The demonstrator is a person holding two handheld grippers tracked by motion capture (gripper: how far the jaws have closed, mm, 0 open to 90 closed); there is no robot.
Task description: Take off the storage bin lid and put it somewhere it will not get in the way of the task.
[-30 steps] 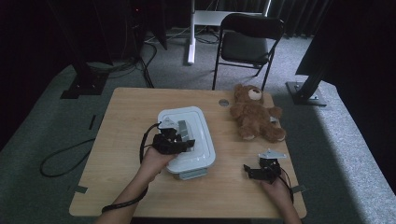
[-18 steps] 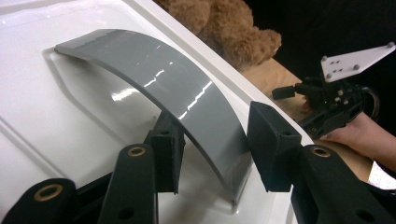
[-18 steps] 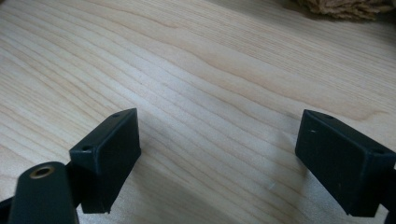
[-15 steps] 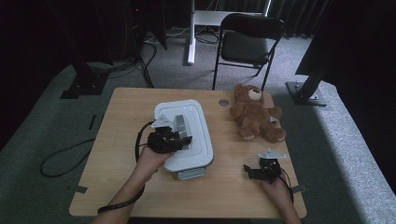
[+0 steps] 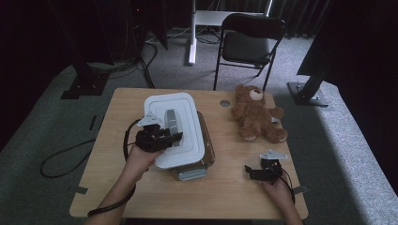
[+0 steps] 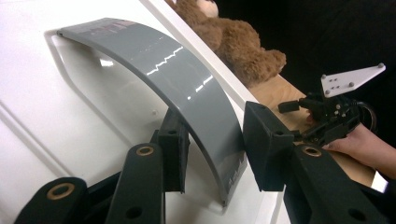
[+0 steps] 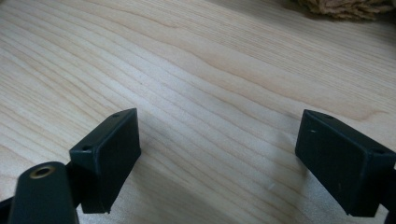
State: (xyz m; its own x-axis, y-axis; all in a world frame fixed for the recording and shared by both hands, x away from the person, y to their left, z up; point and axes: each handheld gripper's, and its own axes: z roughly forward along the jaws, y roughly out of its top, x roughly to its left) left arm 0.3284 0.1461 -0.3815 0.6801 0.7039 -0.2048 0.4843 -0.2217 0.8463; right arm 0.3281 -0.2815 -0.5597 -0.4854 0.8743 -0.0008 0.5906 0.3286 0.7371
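Our left gripper (image 5: 174, 137) clamps the grey arched handle (image 6: 187, 98) of the white plastic lid (image 5: 173, 129), tilted over its box (image 5: 206, 154); right gripper (image 5: 251, 172) rests near-right, jaws apart.

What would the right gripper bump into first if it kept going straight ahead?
Probably just bare table: the right gripper points down at the wood with its jaws wide apart and nothing between them. Teddy bear fur shows at the far edge, but depth is unclear.

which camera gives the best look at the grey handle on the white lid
The left gripper view: the grey handle arches close up between the left hand-held gripper jaws. The high view shows it small.
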